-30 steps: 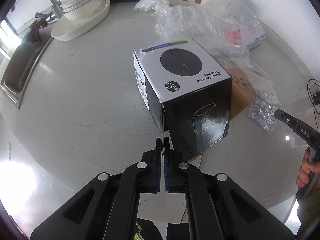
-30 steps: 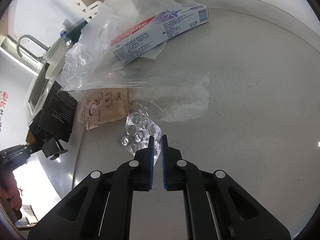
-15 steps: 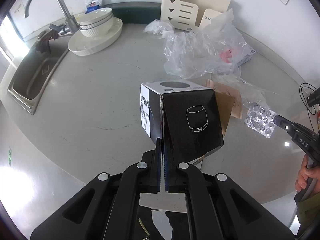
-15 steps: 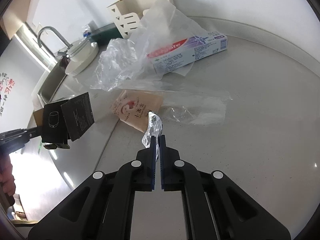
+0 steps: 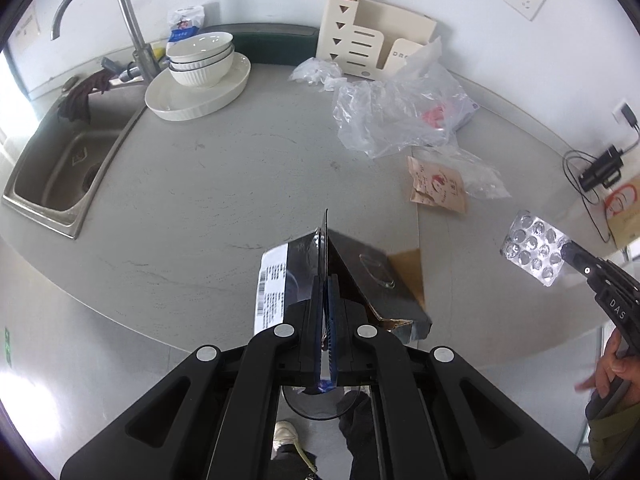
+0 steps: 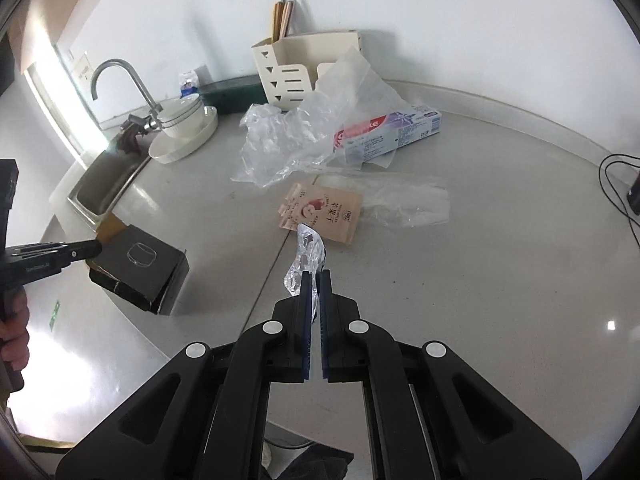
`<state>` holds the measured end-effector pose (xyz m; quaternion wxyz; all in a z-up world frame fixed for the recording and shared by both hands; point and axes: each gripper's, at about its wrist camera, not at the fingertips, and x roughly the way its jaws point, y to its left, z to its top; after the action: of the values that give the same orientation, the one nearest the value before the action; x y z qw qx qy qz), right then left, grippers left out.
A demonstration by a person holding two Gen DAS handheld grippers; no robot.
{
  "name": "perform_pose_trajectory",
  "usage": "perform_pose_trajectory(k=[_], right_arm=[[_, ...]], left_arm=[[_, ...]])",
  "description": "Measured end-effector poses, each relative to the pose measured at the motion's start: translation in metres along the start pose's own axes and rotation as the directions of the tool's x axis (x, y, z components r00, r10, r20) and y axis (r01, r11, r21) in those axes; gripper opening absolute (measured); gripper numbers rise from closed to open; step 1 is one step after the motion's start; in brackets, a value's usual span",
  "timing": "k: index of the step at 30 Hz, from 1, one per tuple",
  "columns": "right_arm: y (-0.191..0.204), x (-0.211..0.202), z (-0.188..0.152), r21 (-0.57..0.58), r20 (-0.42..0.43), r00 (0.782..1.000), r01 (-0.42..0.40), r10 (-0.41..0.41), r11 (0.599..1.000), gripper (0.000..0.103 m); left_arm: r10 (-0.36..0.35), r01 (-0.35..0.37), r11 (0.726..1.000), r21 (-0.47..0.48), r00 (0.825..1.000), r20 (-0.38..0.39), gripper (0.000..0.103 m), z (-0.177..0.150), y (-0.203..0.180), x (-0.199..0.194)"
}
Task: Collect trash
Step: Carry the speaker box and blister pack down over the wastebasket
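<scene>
My left gripper [image 5: 326, 280] is shut on a flap of a black speaker box [image 5: 360, 280], which hangs tilted above the counter's front edge. From the right wrist view the same box [image 6: 140, 268] shows at the left, held by the left gripper [image 6: 94, 248]. My right gripper [image 6: 316, 276] is shut on a clear blister pack [image 6: 306, 256], lifted off the counter. The left wrist view shows that blister pack [image 5: 534, 246] at the tip of the right gripper [image 5: 568, 250]. On the counter lie a brown snack pouch [image 6: 324, 212], crumpled clear plastic bags [image 6: 304, 136] and a toothpaste carton [image 6: 388, 136].
A sink [image 5: 60, 172] with a tap [image 5: 120, 12] is at the left, next to stacked white bowls on a plate [image 5: 200, 76]. A cream utensil holder [image 5: 368, 40] stands against the wall. Cables and a charger [image 5: 600, 168] lie at the right. A person's hand [image 5: 612, 372] grips the right tool.
Both grippers rose and drew back from the counter. The box tilted up off the surface in the left gripper, and the blister pack came off the counter in the right gripper.
</scene>
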<state>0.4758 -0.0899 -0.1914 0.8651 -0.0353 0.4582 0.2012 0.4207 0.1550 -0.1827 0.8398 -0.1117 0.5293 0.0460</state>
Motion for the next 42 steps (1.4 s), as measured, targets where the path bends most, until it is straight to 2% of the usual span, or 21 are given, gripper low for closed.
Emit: perform_pose_trajectory(k=[7, 15, 23, 33, 42], right_arm=[[0.049, -0.048, -0.043, 0.050, 0.010, 0.998, 0.067, -0.068, 0.996, 0.004], [0.082, -0.094, -0.093, 0.087, 0.003, 0.997, 0.071, -0.072, 0.994, 0.004], [0.095, -0.112, -0.126, 0.053, -0.033, 0.998, 0.053, -0.052, 0.997, 0.004], [0.084, -0.093, -0.178, 0.033, -0.123, 0.992, 0.008, -0.004, 0.999, 0.004], [0.070, -0.022, -0.231, 0.063, -0.238, 0.971, -0.006, 0.020, 0.998, 0.004]], left_arm=[[-0.106, 0.102, 0.990, 0.095, 0.994, 0.039, 0.001, -0.031, 0.022, -0.043], [-0.185, 0.182, 0.976, 0.115, 0.983, 0.010, 0.001, -0.081, 0.036, -0.073], [-0.191, 0.193, 0.972, 0.133, 0.981, -0.027, 0.001, -0.138, 0.031, -0.087], [-0.119, 0.136, 0.981, 0.140, 0.985, -0.122, 0.001, -0.189, 0.010, -0.048], [-0.098, 0.125, 0.986, 0.109, 0.970, -0.223, 0.001, -0.217, 0.006, 0.040]])
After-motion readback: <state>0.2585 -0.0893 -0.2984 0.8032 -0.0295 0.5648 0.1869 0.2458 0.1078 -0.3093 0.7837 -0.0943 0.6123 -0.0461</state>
